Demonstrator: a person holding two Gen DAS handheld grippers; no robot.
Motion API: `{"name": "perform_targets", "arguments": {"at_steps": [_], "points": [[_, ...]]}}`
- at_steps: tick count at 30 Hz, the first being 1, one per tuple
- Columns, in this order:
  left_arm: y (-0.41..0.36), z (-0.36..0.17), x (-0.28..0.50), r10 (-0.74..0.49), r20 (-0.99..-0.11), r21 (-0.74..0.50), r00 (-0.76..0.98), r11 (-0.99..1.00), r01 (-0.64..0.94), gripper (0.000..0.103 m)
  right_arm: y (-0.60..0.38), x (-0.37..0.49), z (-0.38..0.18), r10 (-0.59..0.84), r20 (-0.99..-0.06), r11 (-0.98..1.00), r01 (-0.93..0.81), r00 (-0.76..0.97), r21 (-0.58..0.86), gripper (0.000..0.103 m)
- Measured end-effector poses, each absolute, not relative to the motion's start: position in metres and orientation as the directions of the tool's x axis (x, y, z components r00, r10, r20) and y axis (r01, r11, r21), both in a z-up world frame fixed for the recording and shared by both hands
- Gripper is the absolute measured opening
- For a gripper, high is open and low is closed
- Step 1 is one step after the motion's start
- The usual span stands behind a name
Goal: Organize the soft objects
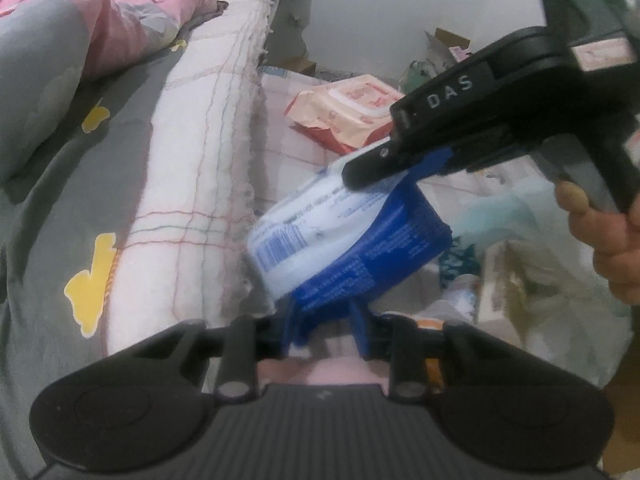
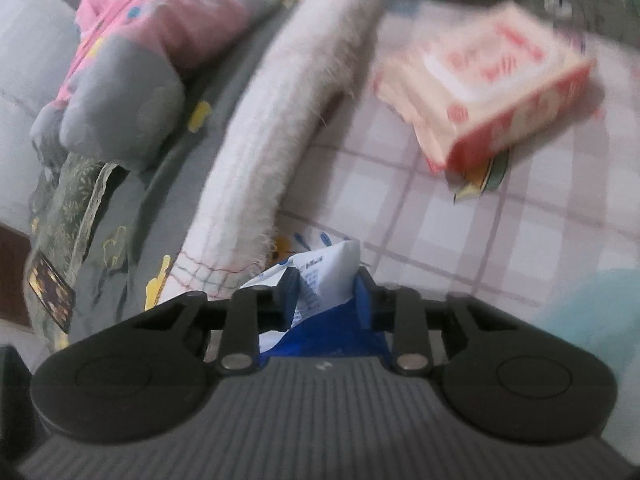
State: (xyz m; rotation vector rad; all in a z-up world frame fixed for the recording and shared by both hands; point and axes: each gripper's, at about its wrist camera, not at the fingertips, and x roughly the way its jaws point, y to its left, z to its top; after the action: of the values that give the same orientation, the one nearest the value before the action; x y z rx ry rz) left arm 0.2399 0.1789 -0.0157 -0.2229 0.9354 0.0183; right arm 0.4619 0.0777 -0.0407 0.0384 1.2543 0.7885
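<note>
A blue and white soft pack [image 1: 344,236] hangs between both grippers beside the bed's edge. My left gripper [image 1: 326,322] is shut on its near end, blue pads pinching the crimped seam. My right gripper [image 1: 384,168] comes in from the upper right of the left wrist view, held by a hand [image 1: 608,232], and clamps the pack's far end. In the right wrist view the same pack [image 2: 320,292] bunches up between the right gripper's [image 2: 326,294] blue pads. A pink and white wipes pack [image 2: 488,96] lies beyond on the checked sheet [image 2: 400,208]; it shows in the left wrist view too, the wipes pack [image 1: 344,112].
A rolled white blanket [image 1: 200,168] runs along the bed next to a grey cover with yellow shapes [image 1: 60,184]. A pink quilt [image 1: 104,12] is heaped at the far left. Bags and boxes [image 1: 520,272] clutter the right side. A pale teal cloth [image 2: 592,312] lies at right.
</note>
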Motion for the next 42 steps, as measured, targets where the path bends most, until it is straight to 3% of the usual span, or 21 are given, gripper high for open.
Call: {"name": "perform_targets", "arguments": {"at_steps": [8, 14, 19, 26, 27, 29, 31, 37, 42], "points": [[0.184, 0.015, 0.197, -0.077, -0.759, -0.197, 0.647, 0.974, -0.115, 0.031, 0.063, 0.421, 0.012, 0.517, -0.813, 0.741, -0.616, 0.268, 0.269, 0.023], [0.208, 0.024, 0.159, -0.031, -0.746, -0.224, 0.665, 0.952, -0.208, 0.031, 0.054, 0.361, 0.05, 0.476, -0.771, 0.69, -0.723, 0.423, 0.029, 0.023], [0.226, 0.03, 0.133, -0.025, -0.732, -0.299, 0.681, 0.91, -0.289, 0.031, 0.061, 0.293, 0.041, 0.43, -0.748, 0.585, -0.787, 0.506, -0.196, 0.023], [0.226, 0.038, 0.111, -0.103, -0.703, -0.398, 0.704, 0.877, -0.269, 0.032, 0.069, 0.209, 0.027, 0.438, -0.679, 0.443, -0.798, 0.589, -0.407, 0.025], [0.223, 0.039, 0.108, -0.106, -0.695, -0.406, 0.711, 0.874, -0.267, 0.032, 0.068, 0.2, 0.025, 0.439, -0.677, 0.427, -0.801, 0.59, -0.42, 0.025], [0.215, 0.04, 0.107, -0.114, -0.683, -0.412, 0.721, 0.876, -0.252, 0.045, 0.066, 0.185, 0.02, 0.454, -0.692, 0.4, -0.822, 0.561, -0.404, 0.026], [0.207, 0.041, 0.108, -0.135, -0.673, -0.424, 0.727, 0.876, -0.23, 0.05, 0.064, 0.172, 0.014, 0.466, -0.7, 0.38, -0.837, 0.542, -0.395, 0.026], [0.186, 0.038, 0.131, -0.193, -0.669, -0.443, 0.718, 0.879, -0.176, 0.051, 0.058, 0.16, 0.001, 0.497, -0.73, 0.384, -0.873, 0.47, -0.301, 0.027], [0.174, 0.019, 0.154, -0.168, -0.723, -0.383, 0.67, 0.905, -0.186, 0.044, 0.045, 0.164, 0.002, 0.539, -0.733, 0.406, -0.891, 0.415, -0.205, 0.027]]}}
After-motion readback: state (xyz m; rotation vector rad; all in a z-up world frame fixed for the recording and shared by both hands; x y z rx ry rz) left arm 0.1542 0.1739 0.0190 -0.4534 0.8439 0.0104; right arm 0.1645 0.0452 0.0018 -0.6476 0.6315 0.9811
